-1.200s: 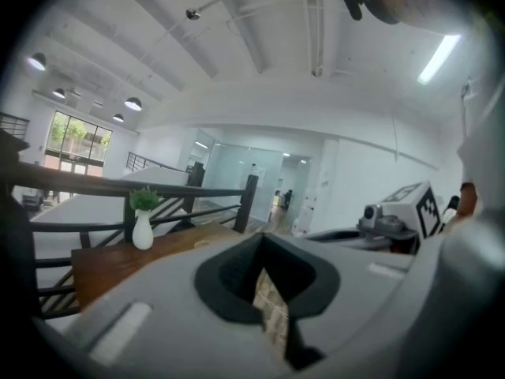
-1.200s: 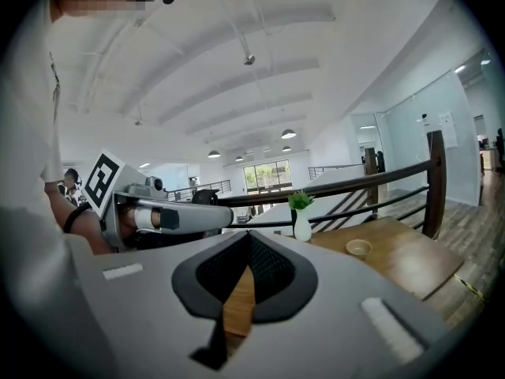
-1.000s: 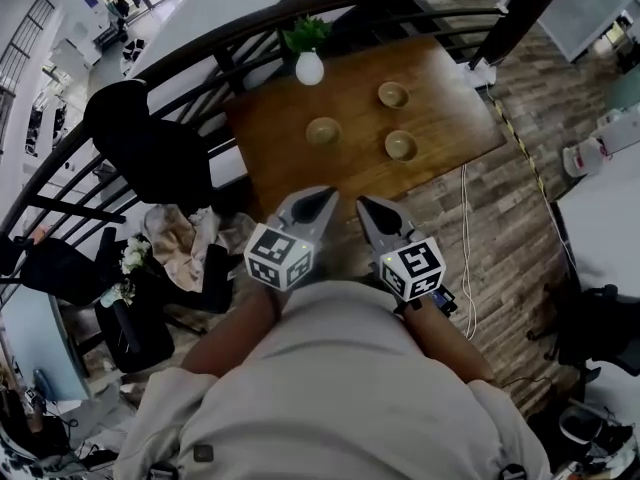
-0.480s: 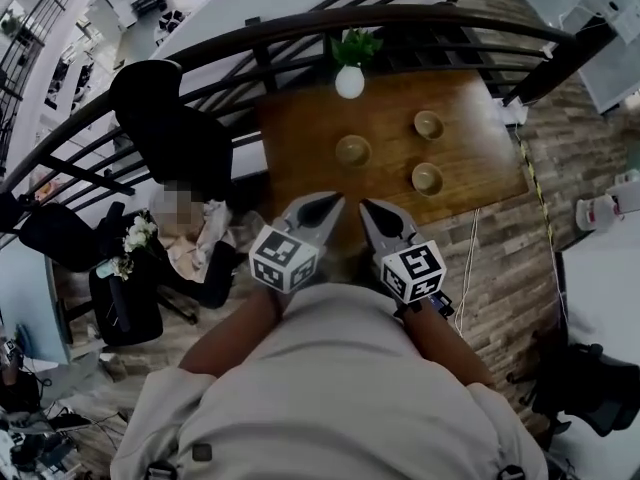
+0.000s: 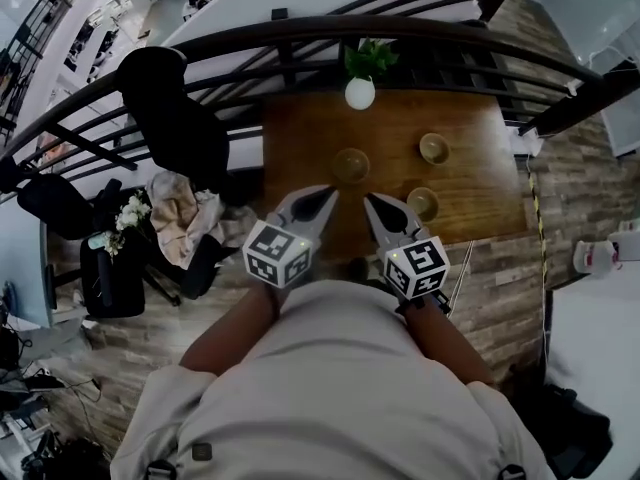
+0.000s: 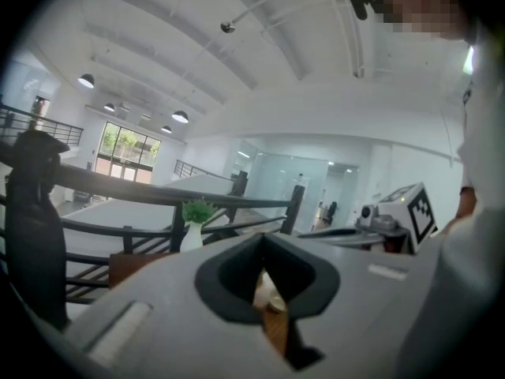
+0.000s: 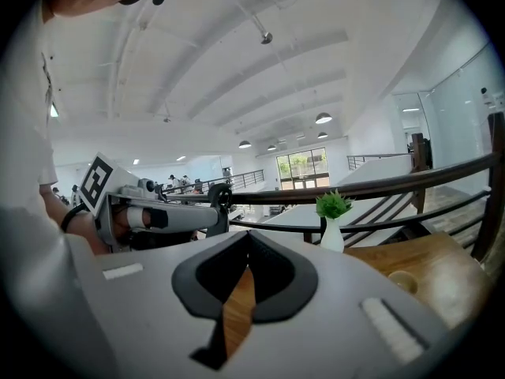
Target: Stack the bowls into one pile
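Three tan bowls stand apart on the wooden table (image 5: pixel 300 138): one (image 5: pixel 351 164) left of centre, one (image 5: pixel 434 148) at the far right, one (image 5: pixel 422 203) nearest me on the right. My left gripper (image 5: pixel 322 200) and right gripper (image 5: pixel 376 206) hang side by side over the table's near edge, short of the bowls, both shut and holding nothing. Through the left gripper's (image 6: pixel 263 245) jaws a bowl (image 6: pixel 277 303) shows. The right gripper view shows its jaws (image 7: pixel 248 242) closed and a bowl (image 7: pixel 402 281) on the table to the right.
A white vase with a green plant (image 5: pixel 360 90) stands at the table's far edge, against a dark curved railing (image 5: pixel 300 30). A black chair (image 5: pixel 175 118) and cloth-covered stool (image 5: pixel 180 223) stand left of the table. Cables (image 5: pixel 462 268) lie on the brick floor at right.
The table and bowls have slid lower and to the right in the head view, closer to the gripper tips. Both grippers keep their place and stay shut.
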